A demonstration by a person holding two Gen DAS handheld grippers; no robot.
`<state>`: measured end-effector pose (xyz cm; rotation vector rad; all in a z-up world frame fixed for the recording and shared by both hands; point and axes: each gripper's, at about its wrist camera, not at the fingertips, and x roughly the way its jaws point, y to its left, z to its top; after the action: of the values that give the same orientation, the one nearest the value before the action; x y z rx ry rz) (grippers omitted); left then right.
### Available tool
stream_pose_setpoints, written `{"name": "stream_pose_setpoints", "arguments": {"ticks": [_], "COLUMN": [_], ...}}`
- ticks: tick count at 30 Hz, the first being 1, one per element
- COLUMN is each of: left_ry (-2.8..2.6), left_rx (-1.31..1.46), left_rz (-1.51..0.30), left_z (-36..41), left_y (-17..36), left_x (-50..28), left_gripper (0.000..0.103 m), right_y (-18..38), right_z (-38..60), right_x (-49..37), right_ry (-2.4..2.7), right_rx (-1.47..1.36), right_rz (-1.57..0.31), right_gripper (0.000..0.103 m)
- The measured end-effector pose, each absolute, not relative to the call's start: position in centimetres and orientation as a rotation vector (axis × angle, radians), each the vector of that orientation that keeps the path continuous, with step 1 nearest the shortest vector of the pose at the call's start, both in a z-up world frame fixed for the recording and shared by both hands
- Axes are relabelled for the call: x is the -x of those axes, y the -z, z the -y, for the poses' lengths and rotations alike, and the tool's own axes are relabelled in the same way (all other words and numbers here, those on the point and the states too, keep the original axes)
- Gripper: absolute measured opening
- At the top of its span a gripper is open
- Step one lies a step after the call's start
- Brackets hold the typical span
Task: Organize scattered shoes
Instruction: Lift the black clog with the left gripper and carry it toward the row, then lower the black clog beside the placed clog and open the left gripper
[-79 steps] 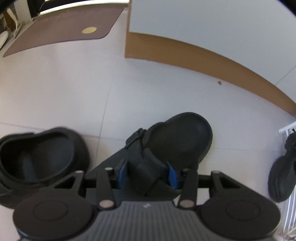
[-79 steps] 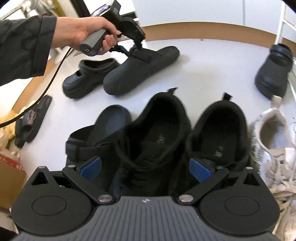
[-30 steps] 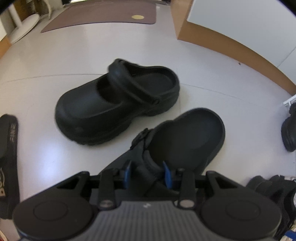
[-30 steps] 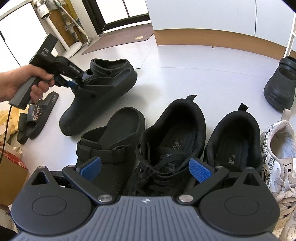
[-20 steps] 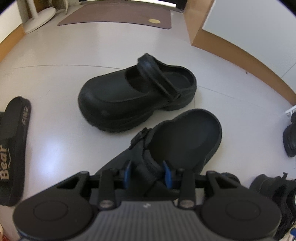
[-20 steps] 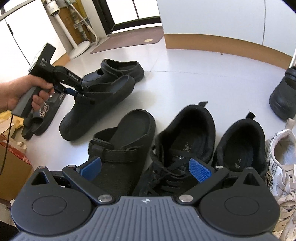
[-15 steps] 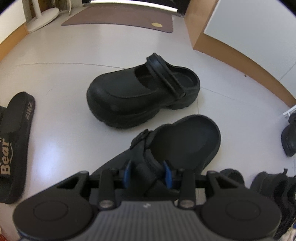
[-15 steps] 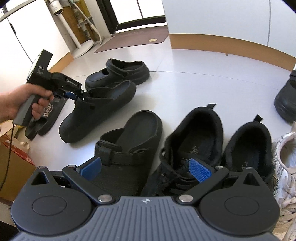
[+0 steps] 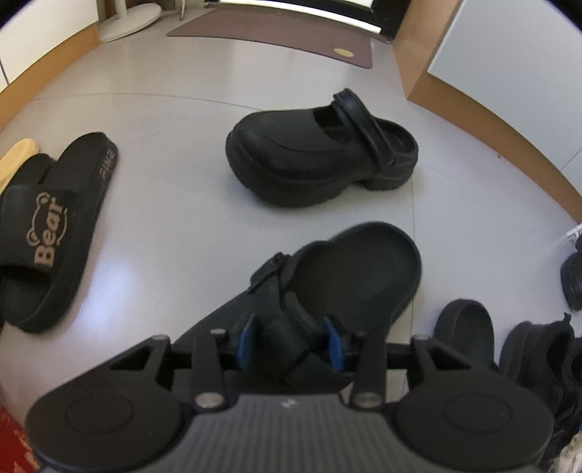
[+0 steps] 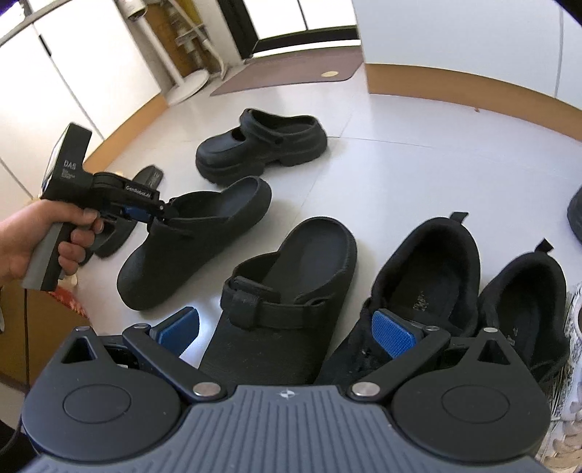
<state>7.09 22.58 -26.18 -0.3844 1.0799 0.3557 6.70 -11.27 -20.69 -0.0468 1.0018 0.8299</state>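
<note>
A black strap clog (image 9: 356, 276) lies on the pale floor, with its strap between the blue pads of my left gripper (image 9: 290, 342). The jaws are opening, and the pads stand just off the strap on either side. From the right wrist view, a hand (image 10: 22, 243) holds that left gripper (image 10: 156, 213) at the clog (image 10: 203, 233). Its mate (image 10: 291, 291) lies right beside it, heel the same way. My right gripper (image 10: 287, 329) hovers open over the mate and a black sneaker (image 10: 425, 273), with nothing between its fingers.
A chunky black clog (image 9: 309, 163) stands beyond the held one. A black "Bear" slide (image 9: 47, 233) lies at the left. A second black sneaker (image 10: 520, 291) and a white sneaker (image 10: 573, 327) continue the row rightward. A brown doormat (image 9: 276, 32) lies far back, and a cardboard box (image 10: 47, 320) sits at the lower left.
The left gripper carried the strap clog across the floor to a spot beside its mate, and its pads have spread slightly. The right gripper drifted left along the shoe row.
</note>
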Motion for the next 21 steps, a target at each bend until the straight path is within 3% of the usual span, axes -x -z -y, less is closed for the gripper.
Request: {"name": "stream_pose_setpoints", "arguments": {"ticks": [8, 9, 10, 12, 21], "left_ry": [-0.281, -0.286, -0.29, -0.3, -0.296], "left_rx": [0.269, 0.293, 0.309, 0.334, 0.293], "left_rz": [-1.152, -1.153, -1.151, -1.147, -1.169], "left_z": [-20.0, -20.0, -20.0, -19.7, -17.3], "left_y": [25.6, 25.0, 24.6, 22.9, 14.7], "left_x": [-6.5, -6.4, -6.3, -6.0, -6.3], "left_gripper": [0.051, 0.056, 0.071, 0.082, 0.082], "right_y": [16.4, 16.1, 15.9, 15.2, 12.0], "right_z": [7.7, 7.3, 7.1, 6.2, 5.6], "right_x": [-4.3, -4.1, -4.0, -3.7, -2.9], "right_ry": [-0.917, -0.923, -0.924, -0.914, -0.747], "right_rx": [0.253, 0.269, 0.28, 0.302, 0.121], "right_rz": [-0.945, -0.939, -0.939, -0.952, -0.984], "right_gripper": [0.103, 0.103, 0.103, 0.103, 0.103]}}
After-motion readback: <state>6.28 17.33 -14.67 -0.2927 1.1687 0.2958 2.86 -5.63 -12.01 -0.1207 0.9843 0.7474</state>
